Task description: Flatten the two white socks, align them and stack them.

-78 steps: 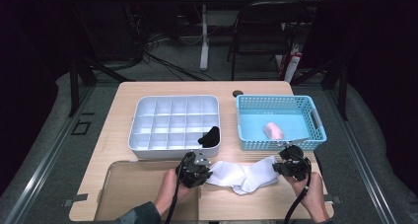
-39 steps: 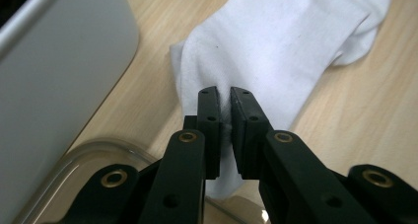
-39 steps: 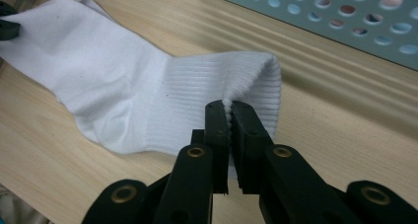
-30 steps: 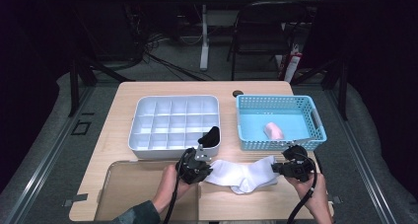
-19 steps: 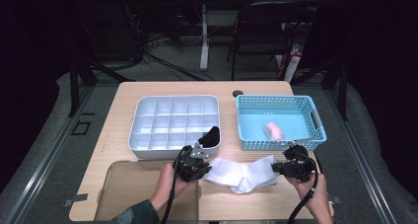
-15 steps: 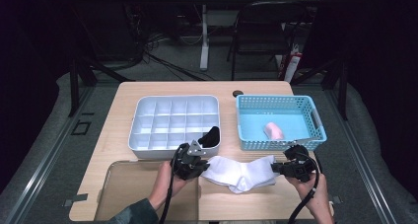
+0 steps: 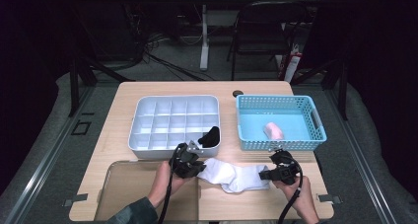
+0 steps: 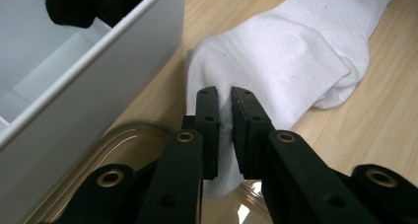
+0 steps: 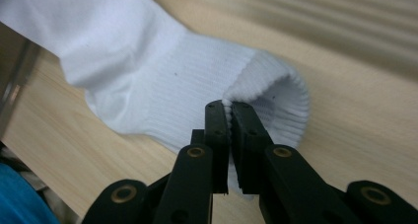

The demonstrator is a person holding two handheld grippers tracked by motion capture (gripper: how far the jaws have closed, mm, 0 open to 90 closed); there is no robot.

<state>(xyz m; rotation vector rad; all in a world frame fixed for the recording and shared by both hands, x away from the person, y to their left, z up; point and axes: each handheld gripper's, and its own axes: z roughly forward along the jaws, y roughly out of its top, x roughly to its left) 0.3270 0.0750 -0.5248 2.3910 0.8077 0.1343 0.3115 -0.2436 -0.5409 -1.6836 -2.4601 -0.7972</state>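
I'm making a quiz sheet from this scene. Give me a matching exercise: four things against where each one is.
Things:
1. white sock
2. black sock
3. pink item
4. clear lid

Places:
a. inside the blue basket
b. near left corner of the table
c. stretched between both claws
d. in a compartment of the white tray

Pairs: 1-c, 2-d, 3-a, 4-b

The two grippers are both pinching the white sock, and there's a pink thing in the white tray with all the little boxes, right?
Almost. Both the left gripper and the right gripper do pinch the white sock. But the pink thing lies in the blue basket, not in the white tray. The high view shows it; the tray holds a black thing instead.
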